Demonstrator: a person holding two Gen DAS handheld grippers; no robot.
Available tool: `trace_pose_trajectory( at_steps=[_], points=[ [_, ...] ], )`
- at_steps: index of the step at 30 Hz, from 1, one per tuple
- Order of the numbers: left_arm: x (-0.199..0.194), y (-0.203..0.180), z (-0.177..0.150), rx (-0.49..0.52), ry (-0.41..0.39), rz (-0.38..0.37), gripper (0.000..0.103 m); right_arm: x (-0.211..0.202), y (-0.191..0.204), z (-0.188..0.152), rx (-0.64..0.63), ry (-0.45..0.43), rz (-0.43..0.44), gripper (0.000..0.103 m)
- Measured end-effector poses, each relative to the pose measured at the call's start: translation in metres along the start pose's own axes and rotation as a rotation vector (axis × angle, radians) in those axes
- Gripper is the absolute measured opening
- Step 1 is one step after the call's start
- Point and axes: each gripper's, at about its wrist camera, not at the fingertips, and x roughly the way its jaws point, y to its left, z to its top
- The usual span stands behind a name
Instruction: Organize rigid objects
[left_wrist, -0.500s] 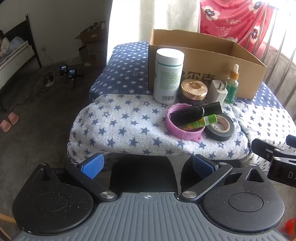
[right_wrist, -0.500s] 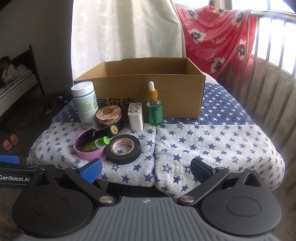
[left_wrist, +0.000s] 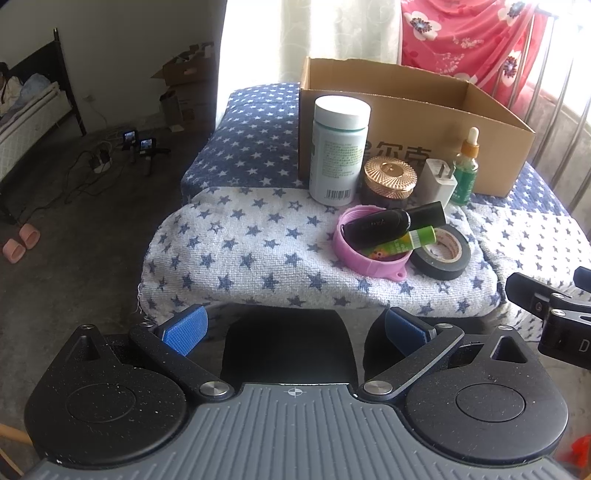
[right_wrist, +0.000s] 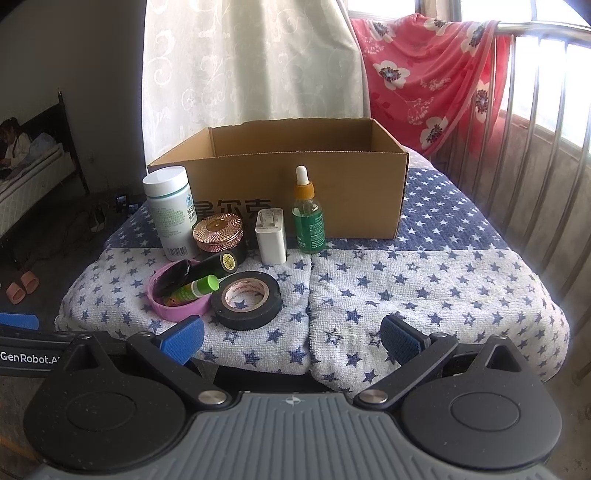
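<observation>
Change since half a second ago: none seen; all items in the same places, both views framed alike.
Meaning for task: sorting not yet begun, as judged; box apparently empty, every item outside it.
Left claw (left_wrist: 291, 326): jaws wide apart, nothing between them; short of the worktop's near edge, as before.
White pill bottle (right_wrist: 170, 212): upright, leftmost, just in front of the box's left corner.
Pink lid (right_wrist: 173, 295): upturned near the front edge; holds a dark tube (right_wrist: 212, 264) and a green-capped stick (right_wrist: 197, 286), both lying across its rim.
Gold-lidded jar (right_wrist: 218, 232): between bottle and charger, touching the dark tube.
Black tape roll (right_wrist: 246, 304): flat, just right of the pink lid.
White charger (right_wrist: 271, 236): upright, prongs up.
Green dropper bottle (right_wrist: 308, 218): upright, just beside the charger, rightmost.
Cardboard box (right_wrist: 347, 192): open, behind the row.
Star-print worktop (right_wrist: 424, 280): right half bare.
Right claw (right_wrist: 291, 336): jaws wide apart, empty; at the near edge, unchanged.
</observation>
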Motion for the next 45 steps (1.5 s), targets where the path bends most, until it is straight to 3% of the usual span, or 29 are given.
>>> trace_pose_trajectory(
  at_steps=[45],
  points=[
    [-0.0001,0.0041,0.0028,0.003,0.001,0.010,0.103,0.0022,-0.0010,0.0018,0.015,-0.019,0.029,0.103]
  ],
)
